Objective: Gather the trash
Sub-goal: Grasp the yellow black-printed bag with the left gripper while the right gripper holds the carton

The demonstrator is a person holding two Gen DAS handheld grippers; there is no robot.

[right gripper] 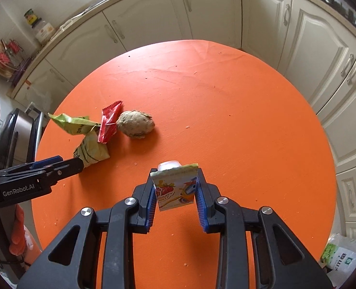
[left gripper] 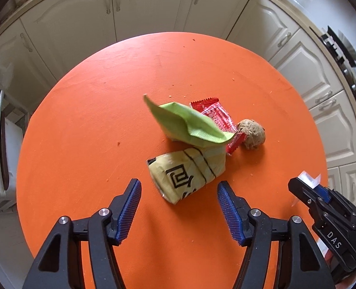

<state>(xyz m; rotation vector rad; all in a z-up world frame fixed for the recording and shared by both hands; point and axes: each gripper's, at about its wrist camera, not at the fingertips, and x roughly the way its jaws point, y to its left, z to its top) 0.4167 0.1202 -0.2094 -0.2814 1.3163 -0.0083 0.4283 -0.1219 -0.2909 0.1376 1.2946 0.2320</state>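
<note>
Right tongs [right gripper: 175, 187] gripping jelly cup [right gripper: 174, 189], lid facing camera, left tongs [left gripper: 179, 200] spread

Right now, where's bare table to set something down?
Free: the round orange table's right half and far edge, beyond the brown crumbly lump. Crowded: the left, where green wrapper, red wrapper and yellow packet cluster.

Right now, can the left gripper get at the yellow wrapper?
Probably yes. The left gripper is open and the yellow wrapper lies just ahead between its fingers, with nothing in between. The green wrapper overlaps its far end, so it may get dragged along.
</note>
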